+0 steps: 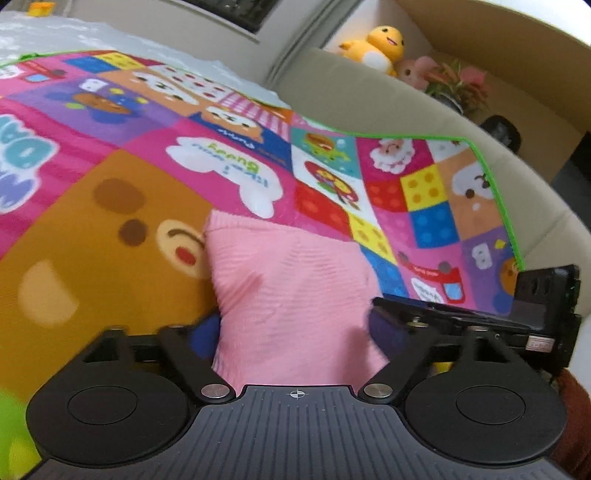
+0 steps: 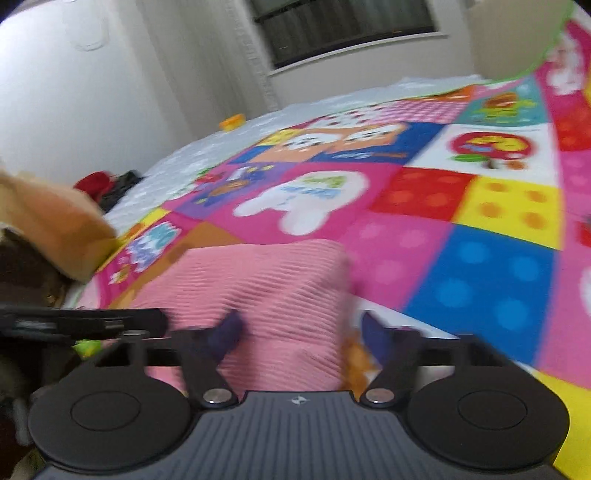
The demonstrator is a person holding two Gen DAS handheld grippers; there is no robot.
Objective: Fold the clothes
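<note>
Navy-padded fingers, left: the left gripper (image 1: 295, 328) has its fingers (image 1: 386, 328) spread wide, with pink cloth filling the gap between them; whether the pads press the cloth cannot be told.
Navy-padded fingers, right: the right gripper (image 2: 299, 328) also has its fingers (image 2: 231, 328) set apart, one pad against the left part of the pink cloth, the other just beside its right edge; a true pinch cannot be told through the blur.
Pink garment: the ribbed knit garment (image 1: 284, 291), soft and faintly striped by its ribs, lies in a folded, roughly rectangular bundle directly ahead of both grippers (image 2: 273, 280).
Garment's place: it rests on the play mat, over the brown bear print in the left view.
Play mat: a fleecy patchwork mat (image 1: 147, 155) of bright squares, cartoon animals and dotted blocks, bound with a green edge (image 1: 491, 177).
Black device: a flat black clamp-held device (image 1: 543, 295) sits at the right side of the left gripper.
Sofa: a beige curved sofa back (image 1: 369, 96) rises behind the mat.
Soft toys: a yellow plush duck (image 1: 380, 44) and a pink plush (image 1: 417, 70) sit on top of it, beside a potted plant (image 1: 458, 85).
Window: a dark window (image 2: 347, 29) stands in the white wall.
</note>
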